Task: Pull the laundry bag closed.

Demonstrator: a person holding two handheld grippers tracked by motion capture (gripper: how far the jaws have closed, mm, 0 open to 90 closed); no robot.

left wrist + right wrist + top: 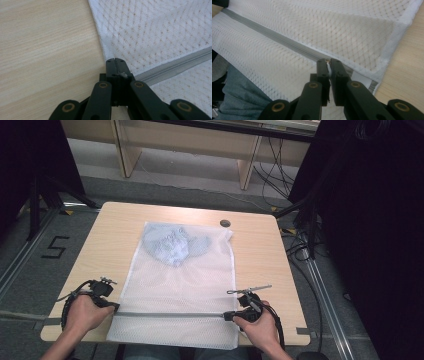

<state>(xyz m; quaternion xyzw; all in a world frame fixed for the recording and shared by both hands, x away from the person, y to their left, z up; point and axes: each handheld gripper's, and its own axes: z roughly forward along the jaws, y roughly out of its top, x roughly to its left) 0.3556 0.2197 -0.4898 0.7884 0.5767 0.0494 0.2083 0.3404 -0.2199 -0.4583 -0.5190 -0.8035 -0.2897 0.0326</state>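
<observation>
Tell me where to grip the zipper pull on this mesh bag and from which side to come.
Grip the small zipper pull at the right end of the grey zipper, where the right gripper already pinches it. Come in low from the bag's right edge, jaws in line with the zipper: the tab seems thin and the mesh laundry bag lies flat. The left gripper clamps the opposite end.

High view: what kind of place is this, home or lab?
Most likely a lab or recording bay, not a home. A light wooden table stands on grey floor with metal floor rails, a taped number 5 marks the floor, loose black cables trail behind, and black curtains flank it.
</observation>
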